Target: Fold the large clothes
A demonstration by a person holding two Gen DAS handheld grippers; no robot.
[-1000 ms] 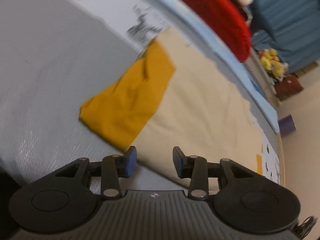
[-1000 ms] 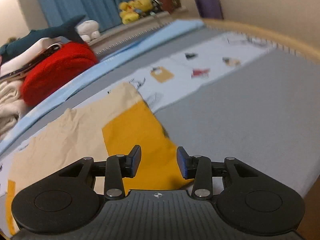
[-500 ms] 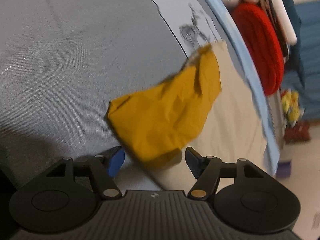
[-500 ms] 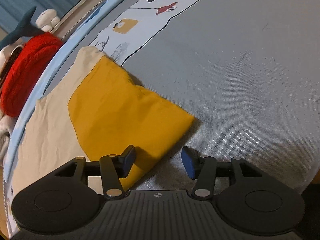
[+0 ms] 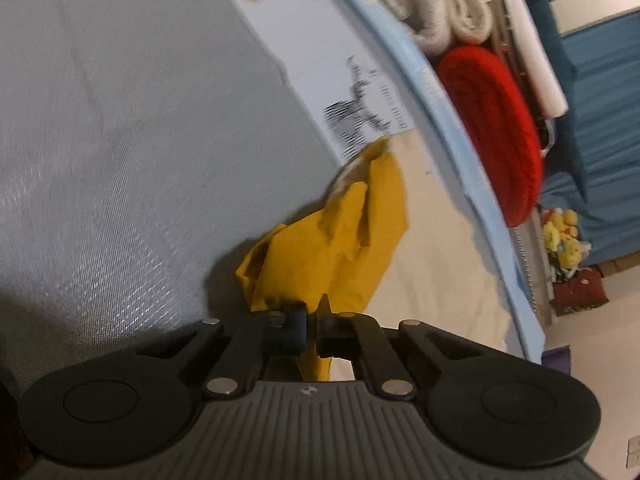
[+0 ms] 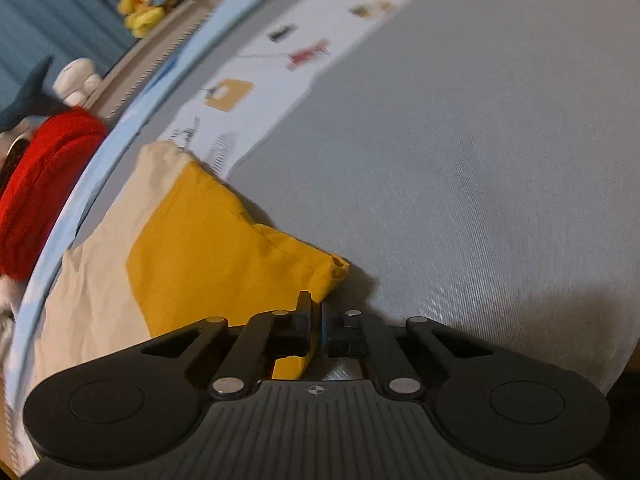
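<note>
The left gripper has its two black fingers pressed together on a pinch of the yellow sleeve, with a strip of the yellow cloth hanging down behind the closed jaws toward the gripper body. In the left wrist view the sleeve rises bunched and wrinkled straight ahead of the fingertips, lifted off the grey bedsheet, and runs up to where it joins the cream body of the garment, which lies flat to the right of the gripper. Beyond the garment a printed white sheet and a pale blue edge strip cross the view, and past that edge sit a red cushion, rolled cream blankets and yellow plush toys. The right gripper is likewise clamped narrow on the yellow sleeve, gripping it at the hem near the cuff corner, which folds up just ahead and to the right of the fingertips. In the right wrist view the sleeve spreads flat ahead and to the left of the gripper, joining the cream body of the garment farther left, while the bare grey bedsheet fills the right side. The red cushion and a yellow plush toy lie beyond the bed's far edge.
</note>
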